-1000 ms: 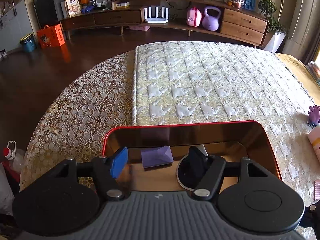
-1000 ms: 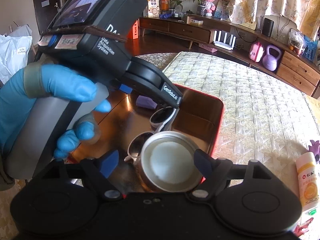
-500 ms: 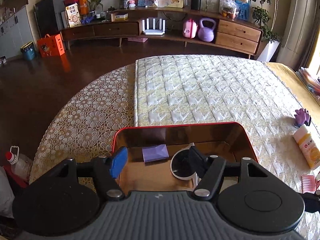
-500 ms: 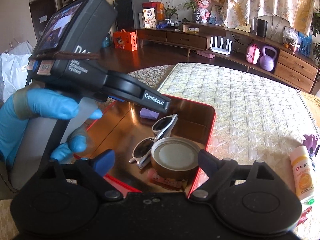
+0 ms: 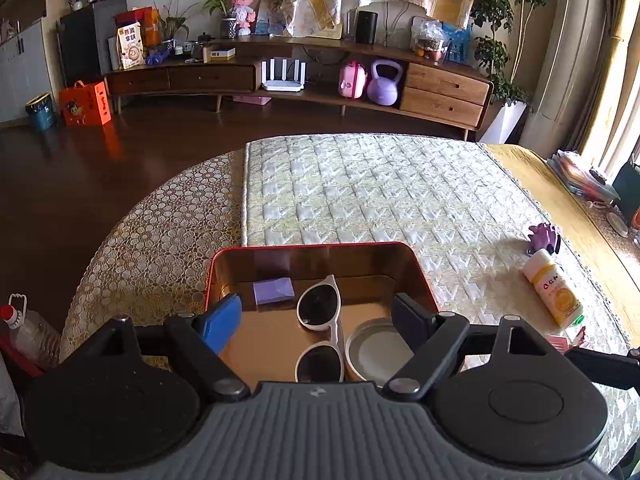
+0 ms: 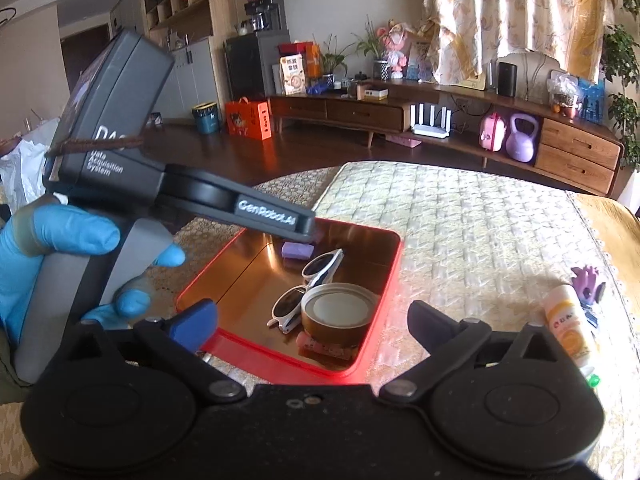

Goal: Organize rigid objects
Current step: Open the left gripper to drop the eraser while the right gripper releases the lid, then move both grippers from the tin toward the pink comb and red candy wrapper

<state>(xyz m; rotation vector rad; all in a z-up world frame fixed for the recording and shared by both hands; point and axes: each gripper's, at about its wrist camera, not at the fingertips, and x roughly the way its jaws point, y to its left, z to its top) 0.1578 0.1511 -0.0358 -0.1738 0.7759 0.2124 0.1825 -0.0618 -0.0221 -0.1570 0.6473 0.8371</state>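
A red tin tray (image 5: 316,245) (image 6: 390,280) with a copper inside sits on the quilted bed. In it lie white sunglasses (image 5: 320,320) (image 6: 316,270), a round tin (image 5: 378,354) (image 6: 338,314), a purple block (image 5: 274,291) (image 6: 296,250) and a small pink item (image 6: 324,346). My left gripper (image 5: 316,322) hangs above the tray with its jaws opening and nothing pressed between them. My right gripper (image 6: 312,320) stands back over the tray's near edge, its jaws also opening and empty. A blue-gloved hand (image 6: 60,240) holds the left gripper's body (image 6: 272,216).
To the right of the tray lie a white and yellow bottle (image 5: 554,294) (image 6: 570,328), a purple toy (image 5: 544,236) (image 6: 588,284) and a pink comb (image 5: 560,342). The bed's left edge drops to a dark floor. A wooden sideboard (image 5: 444,92) stands at the back.
Both grippers rose and drew back from the tray. The right one let go of the round tin, the left one came off the sunglasses. Both jaws stand wider.
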